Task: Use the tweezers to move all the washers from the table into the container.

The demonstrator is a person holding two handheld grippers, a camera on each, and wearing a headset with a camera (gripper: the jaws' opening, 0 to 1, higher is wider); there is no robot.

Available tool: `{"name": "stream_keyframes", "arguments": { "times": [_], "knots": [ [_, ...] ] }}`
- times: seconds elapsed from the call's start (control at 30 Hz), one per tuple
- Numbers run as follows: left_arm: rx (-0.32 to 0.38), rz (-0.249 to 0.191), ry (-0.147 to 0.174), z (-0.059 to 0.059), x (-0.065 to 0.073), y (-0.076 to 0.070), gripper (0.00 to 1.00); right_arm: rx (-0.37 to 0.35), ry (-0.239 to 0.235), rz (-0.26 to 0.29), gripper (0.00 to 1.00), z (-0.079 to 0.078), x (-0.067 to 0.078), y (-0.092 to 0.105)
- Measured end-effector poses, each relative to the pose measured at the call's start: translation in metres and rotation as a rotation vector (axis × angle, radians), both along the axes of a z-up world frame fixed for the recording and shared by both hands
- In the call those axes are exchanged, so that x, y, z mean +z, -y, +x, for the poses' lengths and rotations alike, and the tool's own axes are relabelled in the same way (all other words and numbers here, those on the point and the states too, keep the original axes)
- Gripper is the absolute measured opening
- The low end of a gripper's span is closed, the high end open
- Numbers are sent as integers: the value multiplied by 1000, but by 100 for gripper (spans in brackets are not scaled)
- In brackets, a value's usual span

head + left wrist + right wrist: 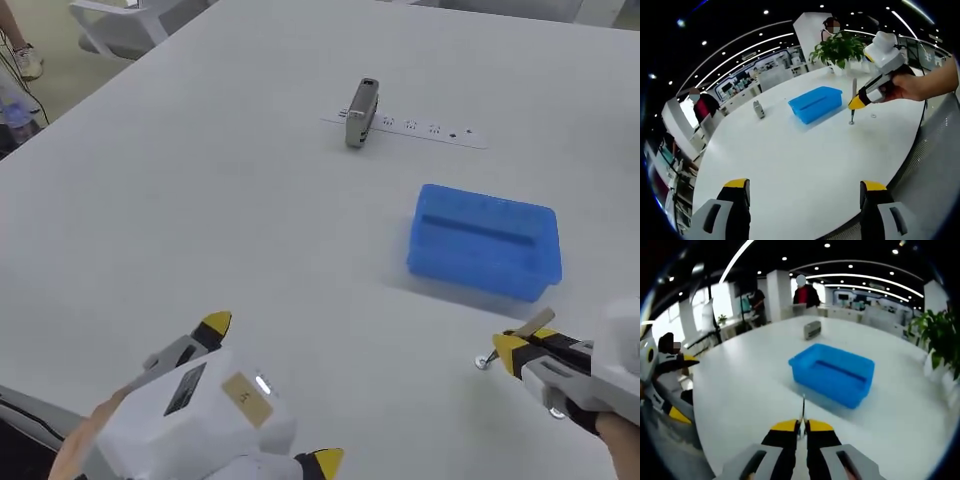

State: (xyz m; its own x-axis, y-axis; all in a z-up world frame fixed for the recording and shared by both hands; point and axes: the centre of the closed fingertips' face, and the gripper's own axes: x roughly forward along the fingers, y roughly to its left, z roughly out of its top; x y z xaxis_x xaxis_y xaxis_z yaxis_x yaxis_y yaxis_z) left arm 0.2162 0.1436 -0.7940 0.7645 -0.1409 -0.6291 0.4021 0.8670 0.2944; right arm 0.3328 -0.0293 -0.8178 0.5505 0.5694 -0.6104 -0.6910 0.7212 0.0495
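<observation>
Our right gripper (512,346) is clamped on the tweezers (803,412); the left gripper (805,186) gapes empty. A skewed pinch could flick the washer (483,362) past the container (485,240), off the table's (250,230) edge.

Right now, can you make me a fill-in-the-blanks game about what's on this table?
The container is coloured ____.
The right claw is shut on the ____.
The left claw holds nothing and is wide ____.
Missing words: blue, tweezers, open.
</observation>
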Motion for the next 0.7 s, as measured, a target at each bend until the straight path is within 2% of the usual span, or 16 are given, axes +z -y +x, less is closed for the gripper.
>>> {"name": "stream_keyframes", "arguments": {
  "times": [0.13,0.3,0.43,0.7],
  "knots": [
    [4,-2,4,0,1,-1,93,-19,-5,-16,1,1,-1,2],
    [8,3,-2,0,-1,-2,93,-32,-32,-2,1,4,-1,2],
    [8,3,6,0,1,-2,93,-45,-59,28,1,2,-2,2],
    [11,4,11,1,1,-2,93,-55,-58,38,3,1,-1,0]
  ]
}}
